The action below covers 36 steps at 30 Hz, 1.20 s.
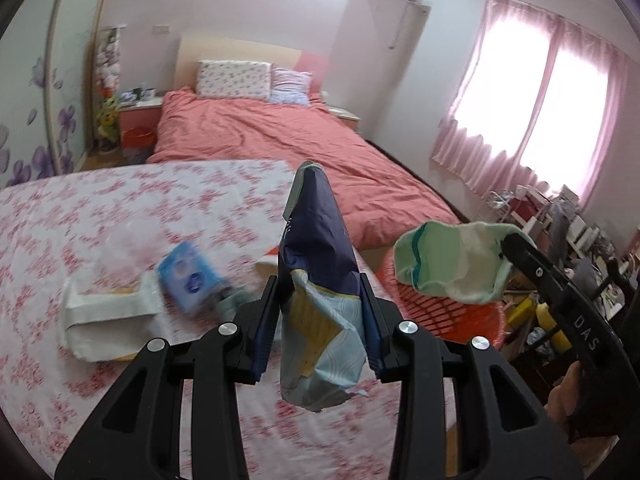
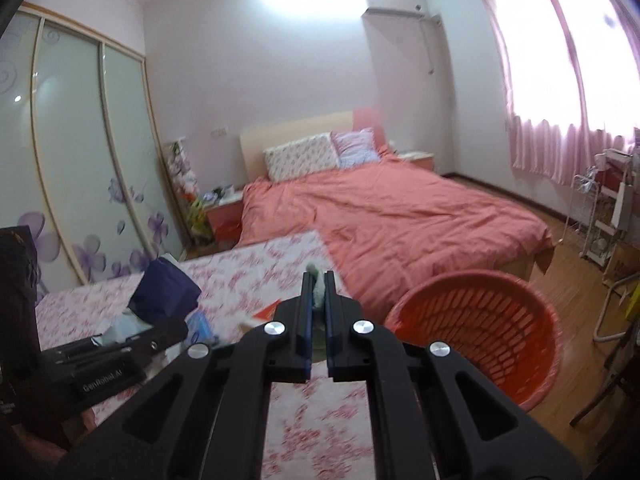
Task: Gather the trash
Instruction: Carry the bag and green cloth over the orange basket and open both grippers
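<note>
My left gripper (image 1: pixel 320 286) is shut on a crumpled snack bag (image 1: pixel 316 236), navy on top and pale blue and yellow below, held upright above the floral table. From the right wrist view the same bag (image 2: pixel 164 288) sticks up from the left gripper (image 2: pixel 160 330). My right gripper (image 2: pixel 319 277) is shut on a pale green and white sock (image 2: pixel 319 294). The sock (image 1: pixel 452 264) hangs from the right gripper (image 1: pixel 510 242) over the orange basket (image 1: pixel 460 320). A blue tissue packet (image 1: pixel 188 276) lies on the table, blurred.
The table carries a pink floral cloth (image 1: pixel 120 208) with a white fabric piece (image 1: pixel 104 320) on it. The orange laundry basket (image 2: pixel 480 320) stands on the wooden floor right of the table. A bed with a salmon cover (image 2: pixel 400 216) lies beyond. Cluttered shelves (image 1: pixel 560 240) stand at right.
</note>
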Available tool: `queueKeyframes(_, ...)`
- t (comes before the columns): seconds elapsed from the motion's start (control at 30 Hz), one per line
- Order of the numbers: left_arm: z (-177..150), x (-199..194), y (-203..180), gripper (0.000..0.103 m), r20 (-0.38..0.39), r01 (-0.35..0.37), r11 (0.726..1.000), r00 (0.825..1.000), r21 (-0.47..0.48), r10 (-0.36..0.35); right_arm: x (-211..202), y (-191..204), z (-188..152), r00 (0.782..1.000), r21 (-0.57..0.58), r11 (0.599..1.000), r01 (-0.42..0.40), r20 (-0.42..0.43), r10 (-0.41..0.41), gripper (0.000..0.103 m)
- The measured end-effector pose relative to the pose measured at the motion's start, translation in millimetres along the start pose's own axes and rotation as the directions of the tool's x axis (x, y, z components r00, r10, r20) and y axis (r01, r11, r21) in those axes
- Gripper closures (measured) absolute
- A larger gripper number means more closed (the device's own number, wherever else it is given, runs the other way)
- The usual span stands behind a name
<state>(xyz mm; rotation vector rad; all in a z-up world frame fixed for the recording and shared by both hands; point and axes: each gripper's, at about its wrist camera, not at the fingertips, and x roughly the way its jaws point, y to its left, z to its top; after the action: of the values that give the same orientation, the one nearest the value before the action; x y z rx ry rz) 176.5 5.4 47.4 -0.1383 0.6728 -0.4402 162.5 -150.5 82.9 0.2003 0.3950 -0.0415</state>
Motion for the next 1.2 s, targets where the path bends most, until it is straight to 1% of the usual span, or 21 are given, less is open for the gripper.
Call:
queueKeyframes(0.1, 2, 7, -17, 0.065, -0.002, 0.029, 0.999, 1.0, 0.025, -0.029, -6, -16, 6, 0.999, 0.016, 0.999, 0.033, 0.029, -0.034, 0.097)
queueKeyframes(0.23, 3, 21, -42, 0.065, -0.014, 0.068, 0.996, 0.998, 0.061, -0.067, -12, -42, 9, 0.993, 0.034, 0.994, 0.1, 0.058, -0.102, 0.097)
queueKeyframes(0.4, 2, 41, -74, 0.065, -0.039, 0.114, 0.987, 0.993, 0.11, -0.11, -8, -79, 5, 0.984, 0.078, 0.983, 0.164, 0.053, -0.168, 0.097)
queueKeyframes(0.5, -1, 54, -91, 0.065, -0.059, 0.144, 0.981, 0.989, 0.133, -0.137, -3, -99, 1, 0.98, 0.104, 0.977, 0.188, 0.042, -0.193, 0.097)
queueKeyframes(0.63, -5, 73, -113, 0.065, -0.089, 0.181, 0.971, 0.982, 0.156, -0.168, 4, -126, -4, 0.977, 0.14, 0.969, 0.206, 0.035, -0.212, 0.097)
queueKeyframes(0.83, -9, 93, -138, 0.065, -0.114, 0.222, 0.958, 0.972, 0.182, -0.203, 12, -160, -8, 0.972, 0.172, 0.96, 0.222, 0.034, -0.231, 0.097)
queueKeyframes(1.03, -15, 110, -152, 0.065, -0.143, 0.239, 0.951, 0.966, 0.195, -0.214, 20, -182, -13, 0.972, 0.199, 0.955, 0.221, 0.031, -0.231, 0.097)
queueKeyframes(1.2, -19, 123, -161, 0.065, -0.166, 0.243, 0.949, 0.963, 0.201, -0.211, 26, -191, -17, 0.974, 0.213, 0.953, 0.216, 0.024, -0.226, 0.097)
